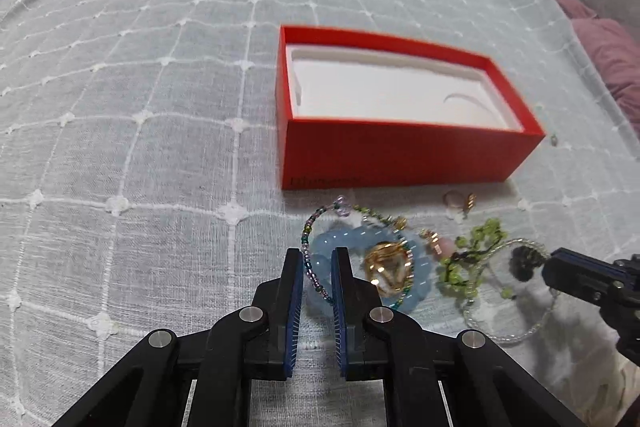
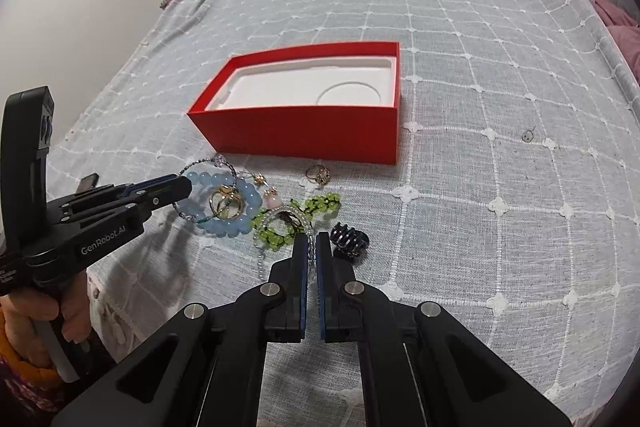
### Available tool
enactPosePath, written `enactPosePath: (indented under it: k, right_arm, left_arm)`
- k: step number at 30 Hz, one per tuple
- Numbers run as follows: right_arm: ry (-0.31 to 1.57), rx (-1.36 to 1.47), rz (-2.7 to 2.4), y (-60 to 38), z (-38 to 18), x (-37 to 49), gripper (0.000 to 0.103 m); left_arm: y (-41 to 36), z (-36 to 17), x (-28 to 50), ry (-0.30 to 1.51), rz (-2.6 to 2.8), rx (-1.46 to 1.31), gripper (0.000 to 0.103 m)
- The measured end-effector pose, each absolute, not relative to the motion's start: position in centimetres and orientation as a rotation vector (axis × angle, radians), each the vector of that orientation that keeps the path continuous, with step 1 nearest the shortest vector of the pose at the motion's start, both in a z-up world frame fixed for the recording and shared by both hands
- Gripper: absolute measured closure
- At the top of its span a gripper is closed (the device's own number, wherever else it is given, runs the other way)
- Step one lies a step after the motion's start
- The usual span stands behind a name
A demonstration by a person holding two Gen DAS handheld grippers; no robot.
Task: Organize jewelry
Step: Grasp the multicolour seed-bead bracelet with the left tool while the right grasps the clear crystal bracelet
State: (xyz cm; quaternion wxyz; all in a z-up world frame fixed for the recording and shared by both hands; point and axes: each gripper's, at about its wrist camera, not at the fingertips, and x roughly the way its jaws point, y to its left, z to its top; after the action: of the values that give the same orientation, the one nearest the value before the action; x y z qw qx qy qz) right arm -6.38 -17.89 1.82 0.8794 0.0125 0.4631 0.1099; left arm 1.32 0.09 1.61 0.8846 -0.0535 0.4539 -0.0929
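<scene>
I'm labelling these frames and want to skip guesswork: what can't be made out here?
- Gold ring cluster, left wrist view: motion blur hides how many rings.
- Small thing on the bedspread, right wrist view: too small to identify.
- Print on the red box, left wrist view: blurred, unreadable.
- Clear bead bracelet, right wrist view: near side hidden behind the right gripper.

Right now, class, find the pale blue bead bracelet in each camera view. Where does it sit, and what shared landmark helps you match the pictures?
Left wrist view: blue bead bracelet low and centre, its left edge between the left tool's fingers.
Right wrist view: the bracelet sits left of centre, at the left tool's tip.
Shared landmark: the red box, just beyond the bracelet in both.
</scene>
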Motion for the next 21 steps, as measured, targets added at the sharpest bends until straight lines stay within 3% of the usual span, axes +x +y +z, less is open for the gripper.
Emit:
enactPosePath:
  k: [13, 21]
  right_arm:
    - [0.889, 0.074, 0.259, -18.0, 4.9, -5.0, 0.1]
    - [0.939, 0.121, 0.289, -18.7, 4.0, -5.0, 0.1]
  left_arm:
    - [-0.7, 5.6, 1.6, 0.884, -0.299, -0.172, 0.094]
    - [1.9, 3.1, 2.4, 0.988, -0.217, -0.193, 0.094]
